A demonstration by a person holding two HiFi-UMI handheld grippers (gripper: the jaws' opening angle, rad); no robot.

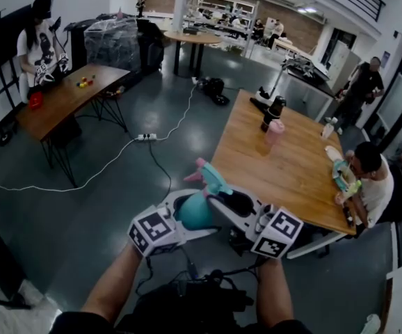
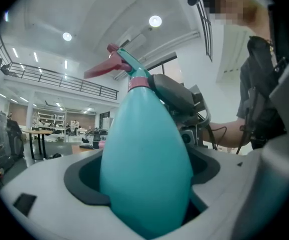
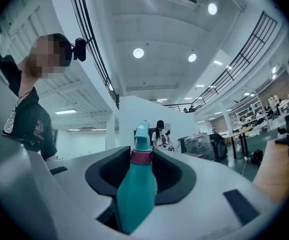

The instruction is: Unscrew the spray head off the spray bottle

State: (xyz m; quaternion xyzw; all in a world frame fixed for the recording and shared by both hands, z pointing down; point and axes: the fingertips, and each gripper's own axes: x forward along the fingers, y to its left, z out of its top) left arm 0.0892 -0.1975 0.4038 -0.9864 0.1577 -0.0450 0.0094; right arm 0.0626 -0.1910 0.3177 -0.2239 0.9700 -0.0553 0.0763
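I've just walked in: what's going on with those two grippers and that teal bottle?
A person holds a teal plastic spray bottle in mid-air between two handheld grippers. The left gripper is clamped on the bottle's wide body. The right gripper has its fingers round the neck just below the pink collar; whether they press on it isn't clear. The teal spray head with its pink trigger is still screwed on.
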